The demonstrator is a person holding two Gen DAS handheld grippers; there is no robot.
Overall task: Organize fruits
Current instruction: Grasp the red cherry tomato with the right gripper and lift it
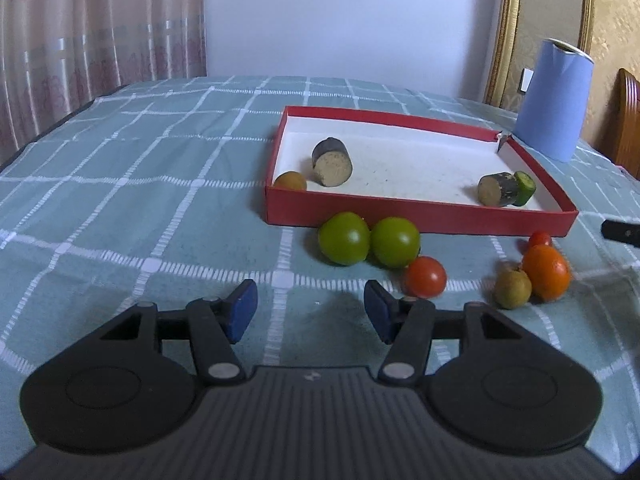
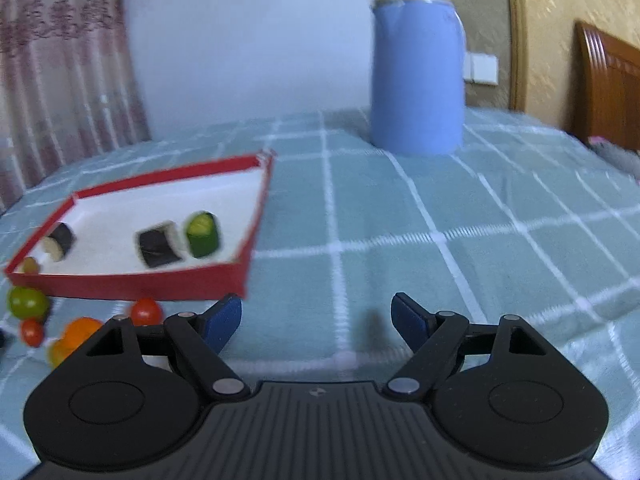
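A red tray (image 1: 420, 216) with a white floor holds two dark cut pieces (image 1: 332, 162) (image 1: 498, 189), a green cucumber slice (image 1: 525, 188) and a small brown fruit (image 1: 291, 181). In front of the tray lie two green tomatoes (image 1: 344, 238) (image 1: 396, 241), a red tomato (image 1: 425, 277), an orange (image 1: 546, 267), a small brown fruit (image 1: 513, 289) and a small red tomato (image 1: 540, 239). My left gripper (image 1: 311, 308) is open and empty, just short of the green tomatoes. My right gripper (image 2: 316, 322) is open and empty over the cloth, right of the tray (image 2: 132, 280).
A blue roll (image 1: 554, 100) stands behind the tray's right corner; it also shows in the right wrist view (image 2: 418, 76). The table has a teal checked cloth (image 1: 140, 200). A curtain, a wall and a wooden chair back (image 2: 608, 88) are behind.
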